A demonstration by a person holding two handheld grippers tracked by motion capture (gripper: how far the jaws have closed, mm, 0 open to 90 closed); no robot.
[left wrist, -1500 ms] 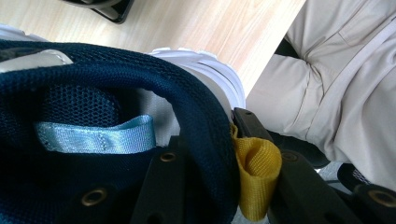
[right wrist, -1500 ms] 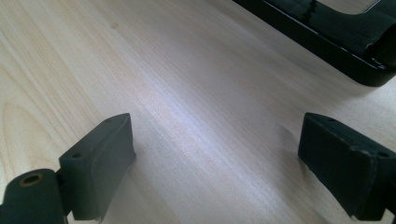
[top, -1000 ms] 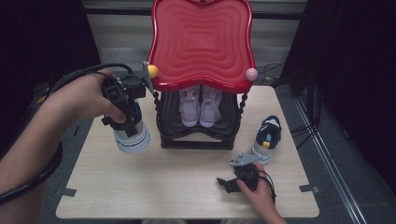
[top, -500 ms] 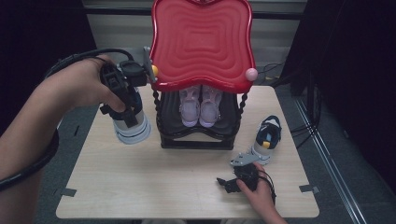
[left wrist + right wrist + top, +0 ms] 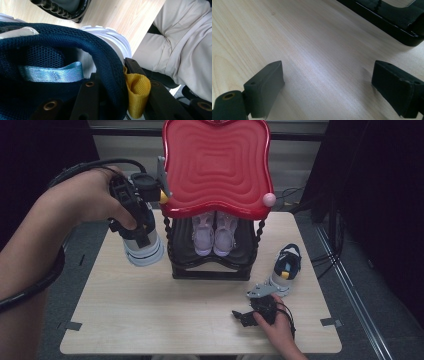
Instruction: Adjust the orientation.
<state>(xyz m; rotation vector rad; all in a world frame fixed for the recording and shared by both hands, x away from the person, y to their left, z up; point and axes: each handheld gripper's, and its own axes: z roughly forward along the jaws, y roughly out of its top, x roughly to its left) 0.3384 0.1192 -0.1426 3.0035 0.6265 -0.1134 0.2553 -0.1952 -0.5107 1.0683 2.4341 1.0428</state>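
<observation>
Our left tongs point(image 5: 117, 100) are pinched tight on the soft back rim of a dark blue mesh sneaker with a white sole point(image 5: 143, 249), right by its little yellow heel loop point(image 5: 137, 96). One black jaw sits inside the shoe and the other sits outside. From above, we see the left tongs point(image 5: 144, 239) holding this sneaker up in the air, heel up and toe hanging down, just beside the left post of the black shoe rack with a wavy red plastic top point(image 5: 217, 167). We think the shoe is light, so one pinch can carry it. The mesh is soft and bends, so the shoe can swing and tip as we move. The padded heel rim is a good place to hold, because it is thick and will not slip out easily. The sole is stiffer, so it should land flat. Our right tongs point(image 5: 327, 82) are spread wide with nothing between them, resting low on the pale wooden desk point(image 5: 150, 320). Near them lies the other dark blue sneaker point(image 5: 286, 269), on the right side of the desk. A pair of pale pink sneakers point(image 5: 215, 230) already stands on the low shelf of the rack.
</observation>
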